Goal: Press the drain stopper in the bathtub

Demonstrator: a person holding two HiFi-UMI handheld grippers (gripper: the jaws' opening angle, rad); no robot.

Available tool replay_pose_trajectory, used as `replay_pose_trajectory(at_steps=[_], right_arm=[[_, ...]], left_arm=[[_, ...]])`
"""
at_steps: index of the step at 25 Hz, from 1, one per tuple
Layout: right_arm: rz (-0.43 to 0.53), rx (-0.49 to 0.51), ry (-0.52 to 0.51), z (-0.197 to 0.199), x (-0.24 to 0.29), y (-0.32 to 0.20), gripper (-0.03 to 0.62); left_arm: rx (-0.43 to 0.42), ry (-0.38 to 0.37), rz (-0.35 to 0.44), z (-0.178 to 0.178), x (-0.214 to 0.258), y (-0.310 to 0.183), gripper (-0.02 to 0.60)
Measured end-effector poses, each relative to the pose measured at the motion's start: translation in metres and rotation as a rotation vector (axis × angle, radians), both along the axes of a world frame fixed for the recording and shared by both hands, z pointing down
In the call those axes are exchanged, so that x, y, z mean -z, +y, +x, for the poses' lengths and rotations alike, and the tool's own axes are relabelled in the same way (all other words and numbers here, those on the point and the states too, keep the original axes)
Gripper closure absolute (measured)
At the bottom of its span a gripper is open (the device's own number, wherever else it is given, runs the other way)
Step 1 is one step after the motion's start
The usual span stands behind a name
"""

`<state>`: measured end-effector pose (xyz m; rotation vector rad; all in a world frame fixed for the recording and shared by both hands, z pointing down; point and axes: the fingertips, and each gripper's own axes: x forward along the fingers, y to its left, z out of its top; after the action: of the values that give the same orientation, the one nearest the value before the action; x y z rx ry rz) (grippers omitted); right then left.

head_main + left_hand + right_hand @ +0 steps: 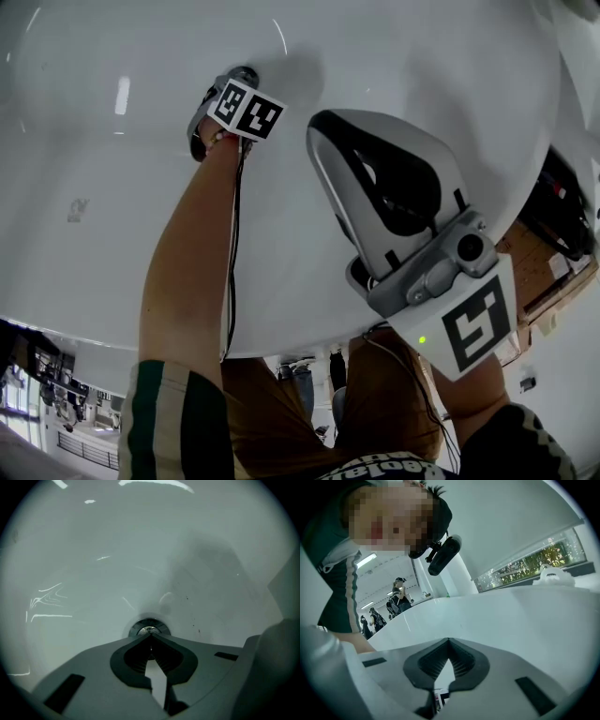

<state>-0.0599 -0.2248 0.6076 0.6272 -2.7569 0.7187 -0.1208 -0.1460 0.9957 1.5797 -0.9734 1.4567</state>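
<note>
Judging by how things sit, the press itself is either about to be made or only just being started. The left gripper is reached deep into the white bathtub. Its jaws are pinched fully together with nothing between them, so the closed tip is being used like a poking finger. The drain stopper, a round chrome disc, is found low on the tub floor, directly ahead of that tip. The tip is lined up on its near edge, though actual contact can't be confirmed from what's shown. The right gripper is held well clear, up near the head camera. Its jaws are likewise clamped together on nothing and pointed back over the tub rim toward the person.

For the next move, a straight push onto the middle of the stopper is probably called for, firm enough for it to be clicked down. Since the tip is narrow and the chrome looks slick, a sideways slip should be watched for.
</note>
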Motion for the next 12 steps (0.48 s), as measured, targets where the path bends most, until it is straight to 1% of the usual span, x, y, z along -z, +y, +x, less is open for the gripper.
replay_pose_trajectory(at_steps=[3,7,12], right_arm=[[0.0,-0.016,0.0,0.001,-0.0001,-0.0016,0.586],[0.0,-0.027,0.002,0.0016,0.0004,-0.0029,0.586],[0.005,-0.044,0.008,0.0034,-0.0005,-0.0036,0.586]], left_arm=[[0.004,0.003,0.001,-0.0015,0.0006,-0.0009,0.572],[-0.005,0.033,-0.012,-0.0013,0.0023,0.0002,0.572],[-0.001,0.041,0.014,-0.0009,0.0052,-0.0001,0.572]])
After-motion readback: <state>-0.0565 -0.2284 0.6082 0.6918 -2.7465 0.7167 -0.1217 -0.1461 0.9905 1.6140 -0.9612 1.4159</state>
